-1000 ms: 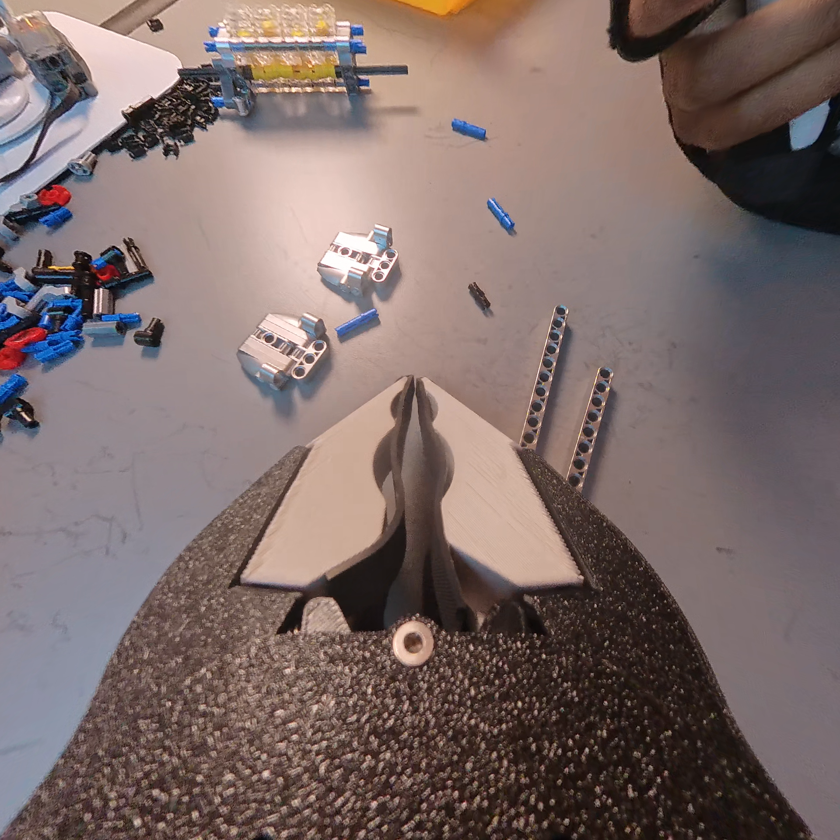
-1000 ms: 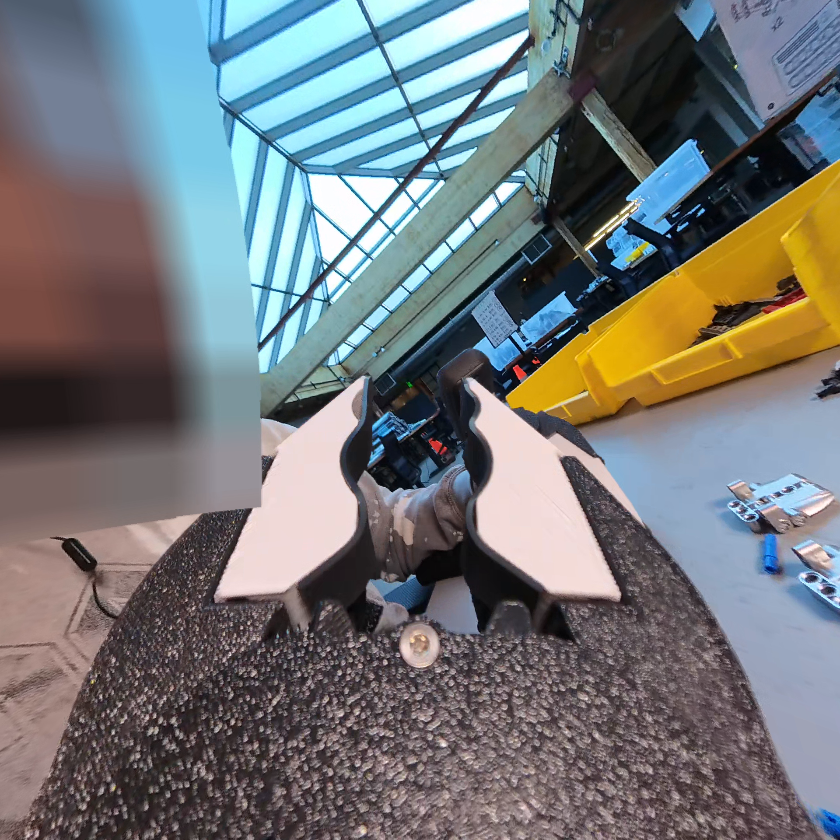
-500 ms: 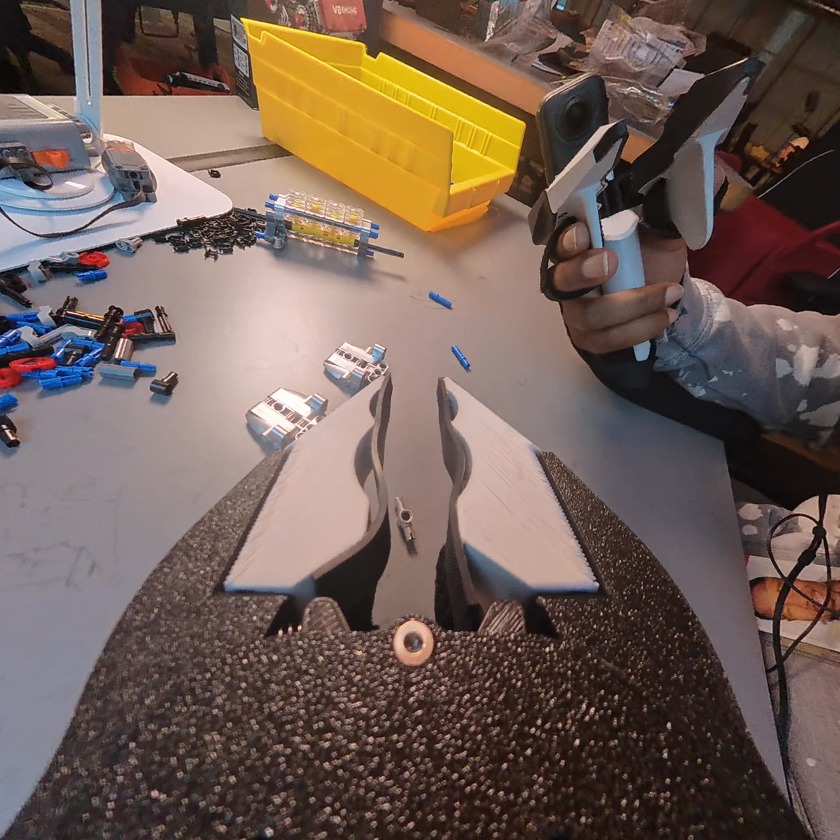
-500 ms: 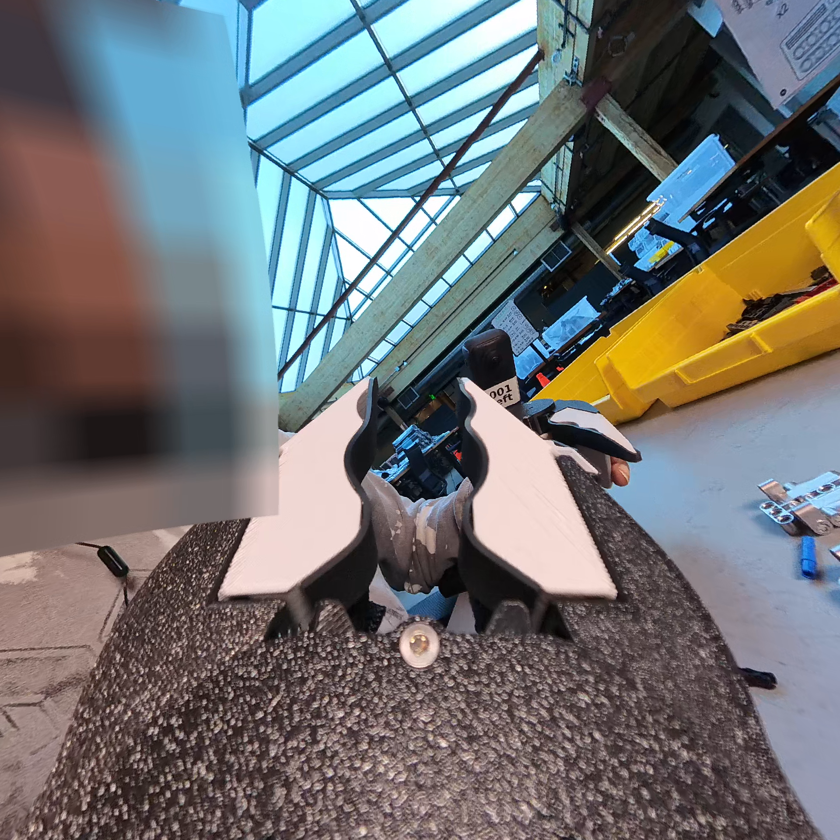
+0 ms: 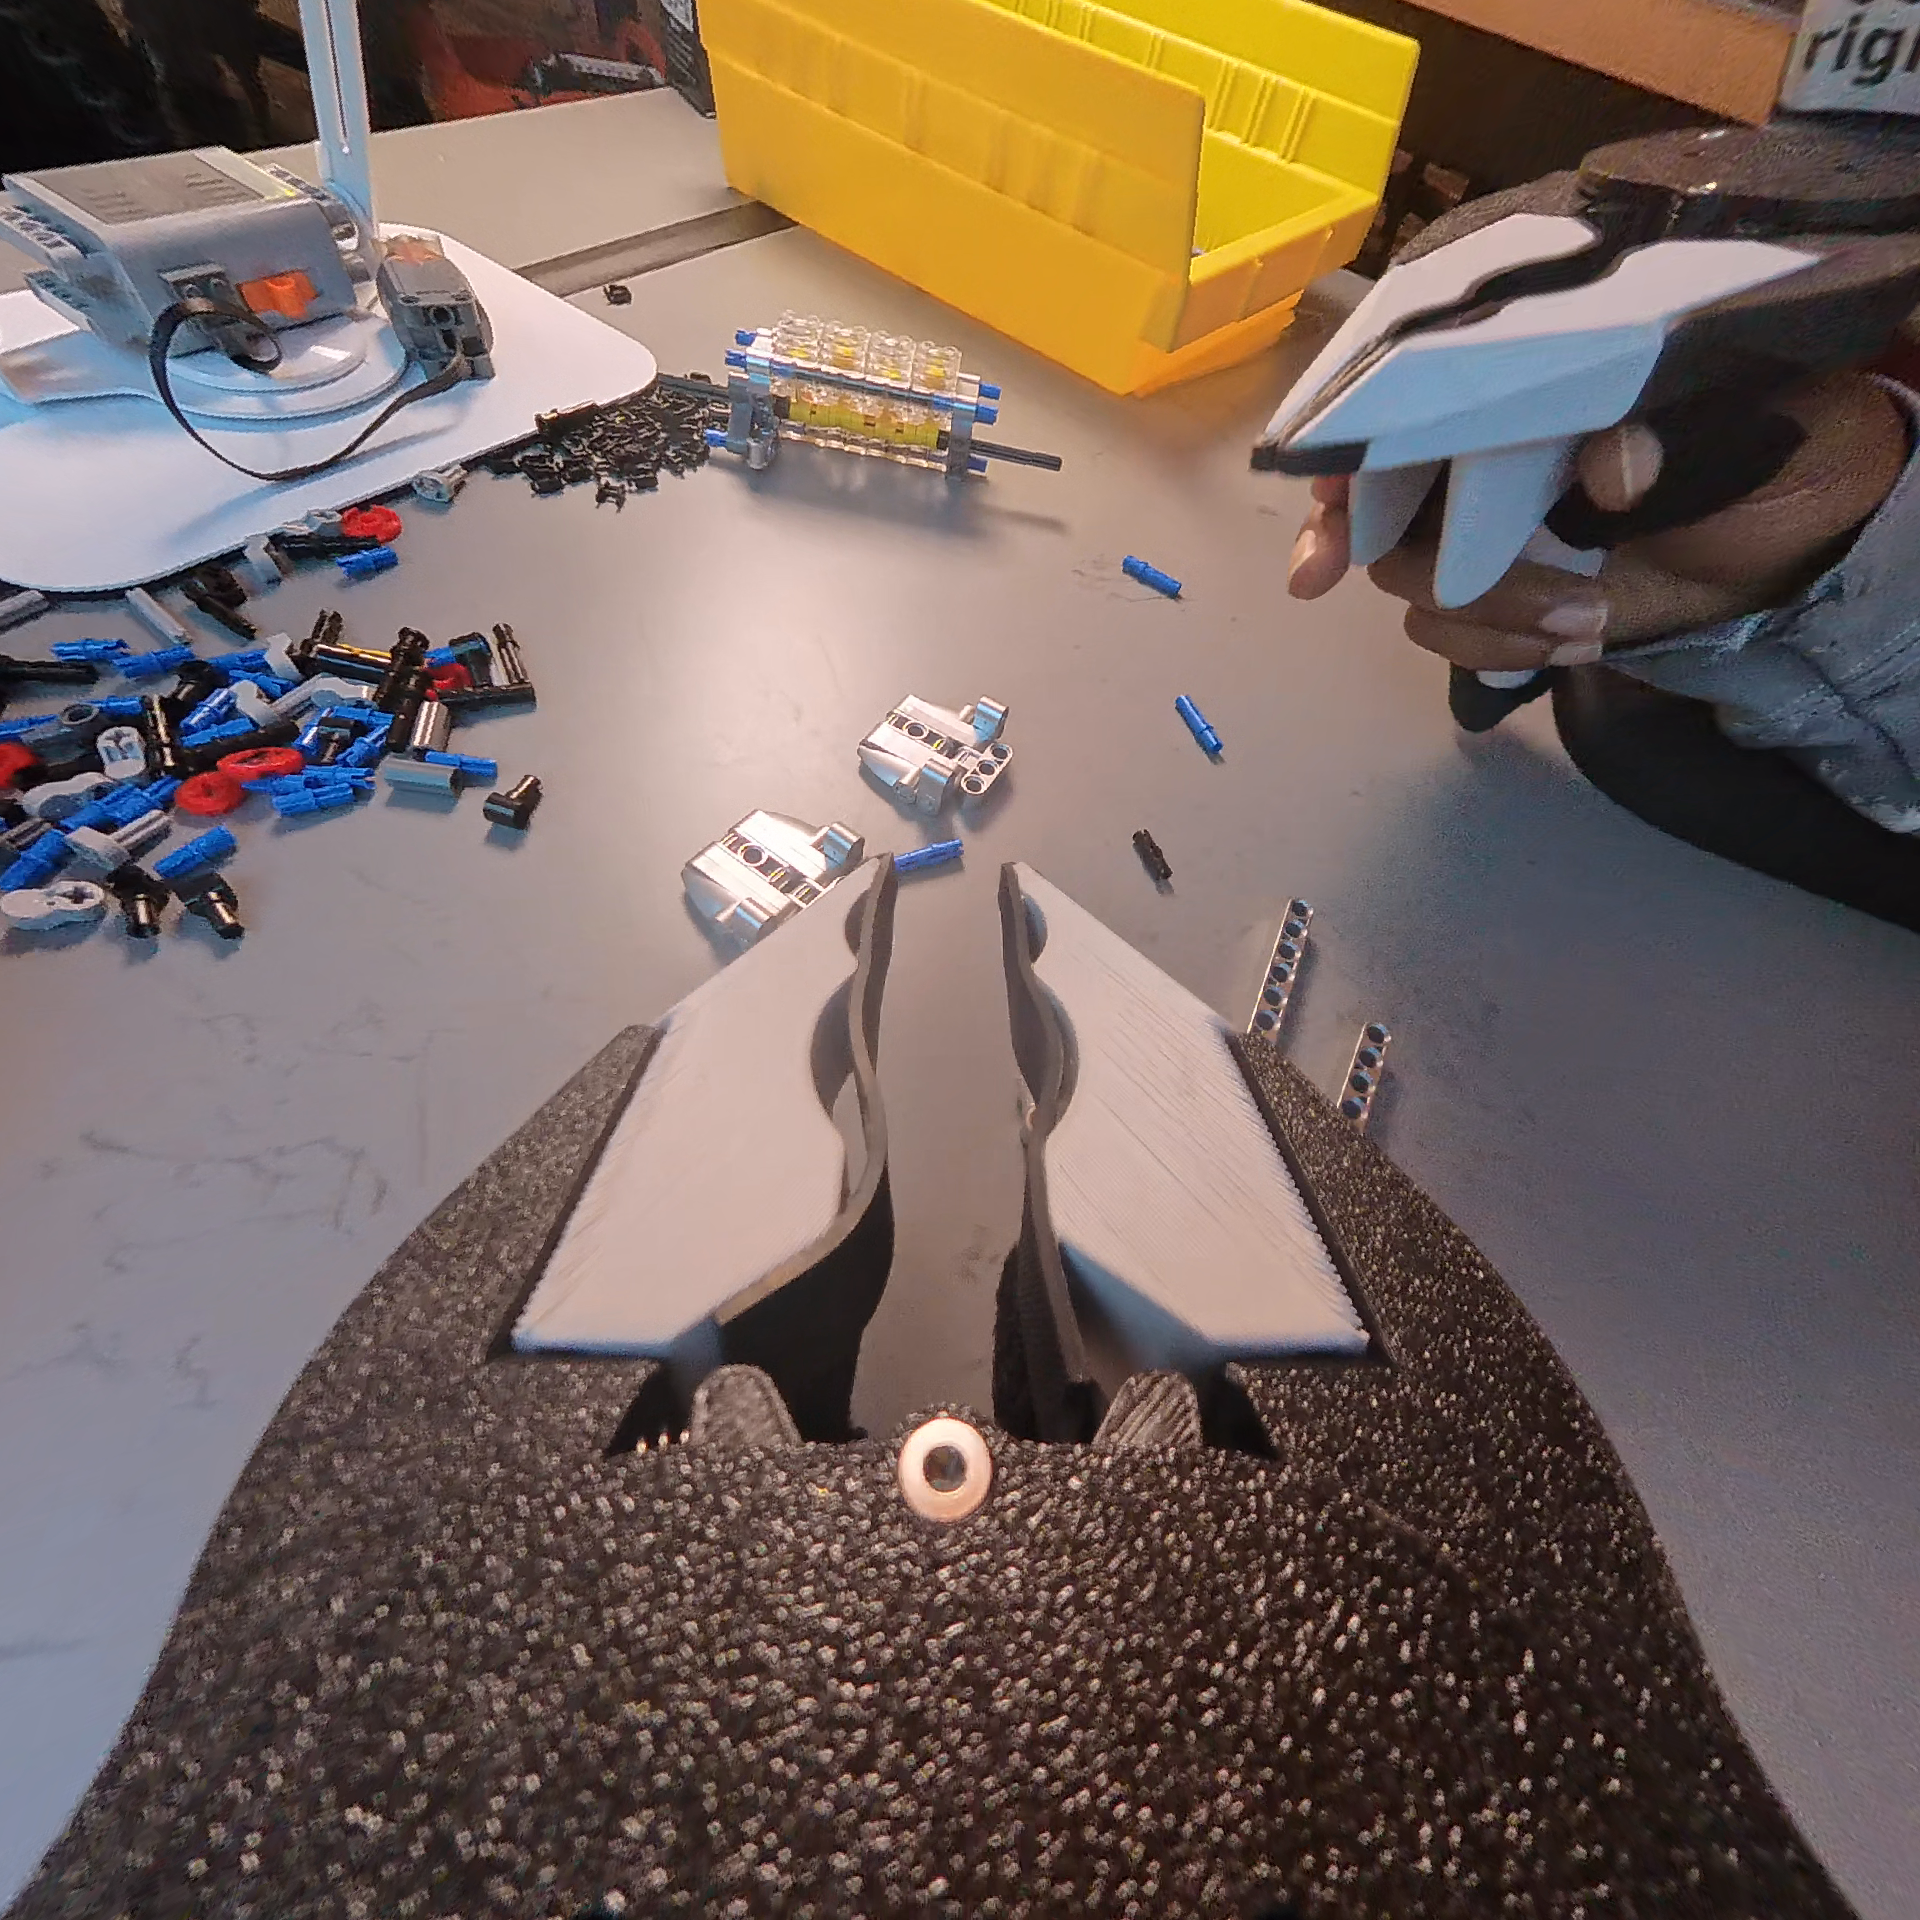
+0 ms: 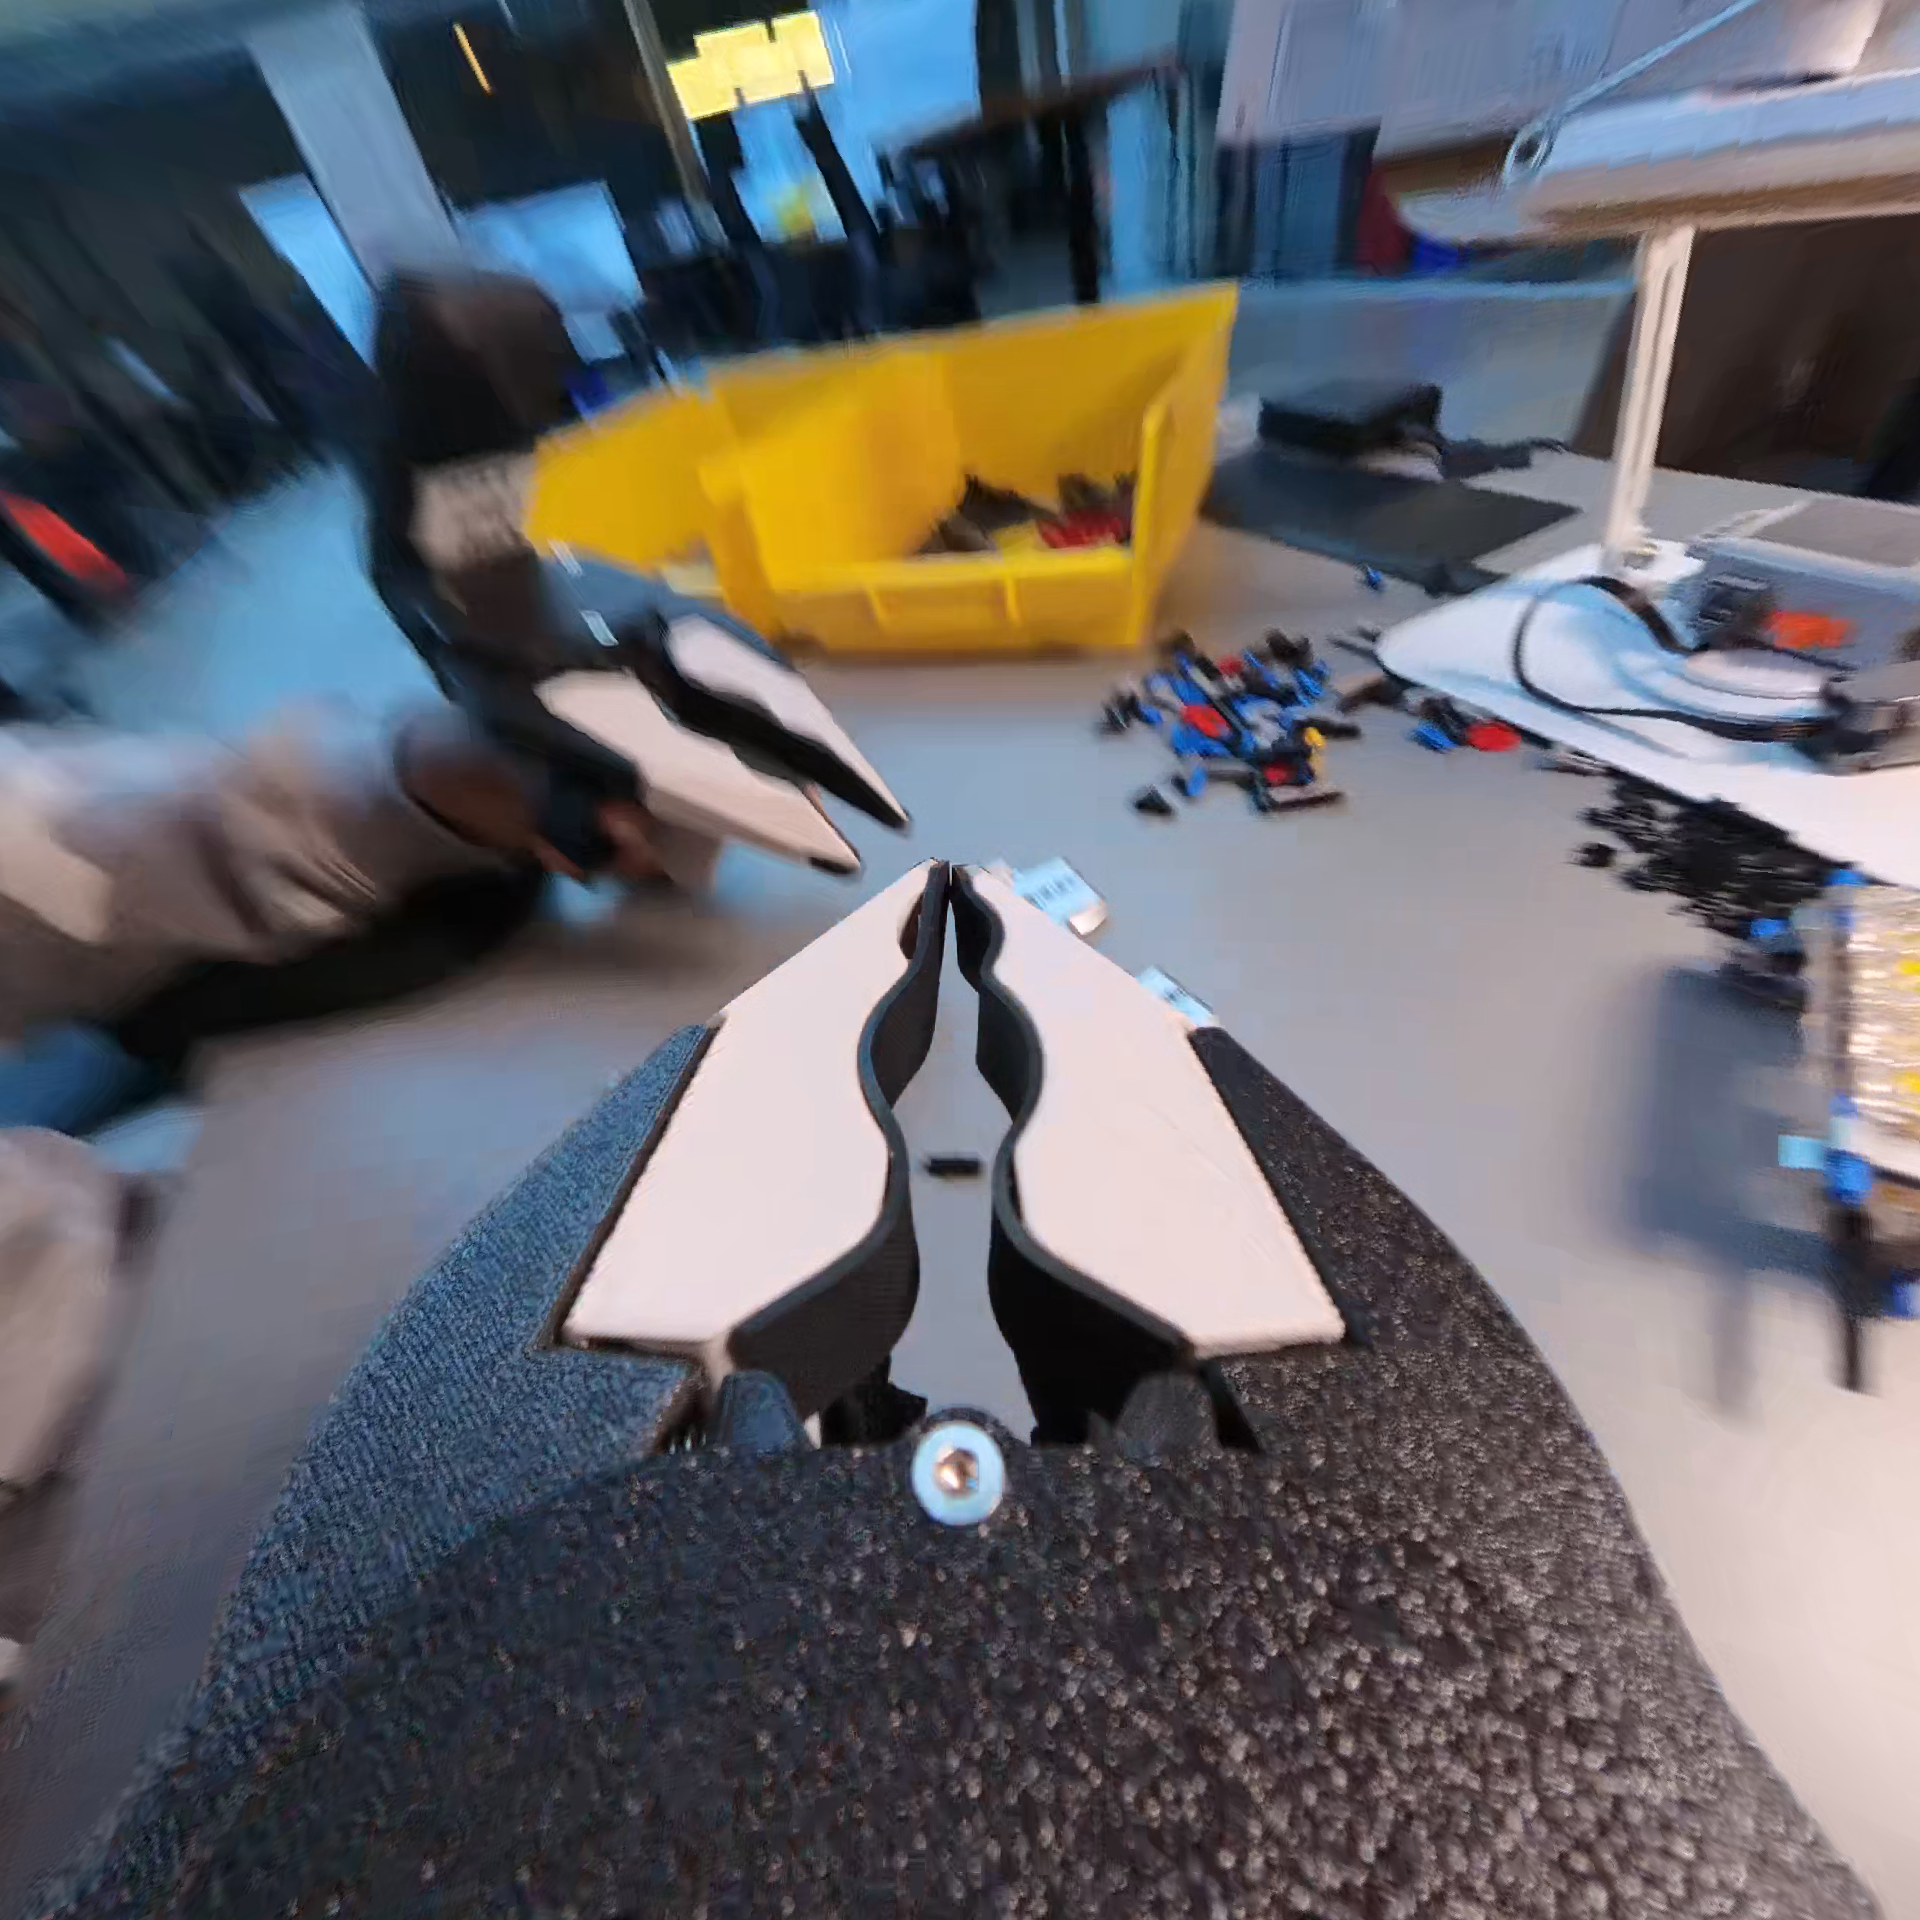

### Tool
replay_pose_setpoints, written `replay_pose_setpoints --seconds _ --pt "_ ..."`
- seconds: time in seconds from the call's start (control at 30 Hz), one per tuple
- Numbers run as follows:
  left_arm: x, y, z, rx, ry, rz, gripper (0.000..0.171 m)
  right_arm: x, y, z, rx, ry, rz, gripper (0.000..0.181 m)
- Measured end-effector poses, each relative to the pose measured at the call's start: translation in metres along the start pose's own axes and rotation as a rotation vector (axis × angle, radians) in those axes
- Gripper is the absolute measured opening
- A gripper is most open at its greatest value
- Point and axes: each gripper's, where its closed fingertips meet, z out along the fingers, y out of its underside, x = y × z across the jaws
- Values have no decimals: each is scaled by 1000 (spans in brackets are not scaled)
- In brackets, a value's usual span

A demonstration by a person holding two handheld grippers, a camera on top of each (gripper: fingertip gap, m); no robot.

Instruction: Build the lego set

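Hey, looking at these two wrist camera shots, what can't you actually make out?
- Two grey holed beams: left wrist view, lower ends hidden behind the left gripper.
- Yellow bin contents: right wrist view, motion blur.
- Silver parts: right wrist view, mostly hidden behind the right gripper.
- Small black piece: too blurred to identify.

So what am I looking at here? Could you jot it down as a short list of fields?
Setting: grey table strewn with small building-toy parts
Left tongs: open, empty, low over the table
Nearest to left tongs: silver block and blue pin by the tips
Right tongs: tips shut, nothing seen between them
Loose parts: blue, black and red pile
Built piece: clear and yellow assembly
Behind: yellow bin
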Motion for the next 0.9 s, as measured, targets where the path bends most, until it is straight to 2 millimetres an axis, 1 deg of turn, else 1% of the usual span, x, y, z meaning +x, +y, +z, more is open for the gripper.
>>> replay_pose_setpoints --seconds 0.1,0.17,0.2,0.33,0.47,0.67,0.8,0.9 --pt "-2 2 1 -15 -21 25 18 5 39 16 -242 84 -214 13" --pt "-3 4 1 -25 -30 34 18 3 55 25 -350 88 -305 16" --pt "-4 5 0 -30 -37 39 18 3 60 30 -381 93 -342 16" --pt "-9 6 -1 -41 -63 51 18 5 68 47 -481 83 -417 16" --pt "-10 7 -2 -44 -62 41 18 12 77 60 -571 61 -375 16" --pt "-11 8 -2 -48 -53 28 18 24 81 68 -655 73 -376 17" --pt "-9 9 -2 -53 -43 29 18 20 85 69 -684 26 -311 8" --pt "-7 10 -1 -60 -34 34 18 21 86 69 -681 22 -299 4"
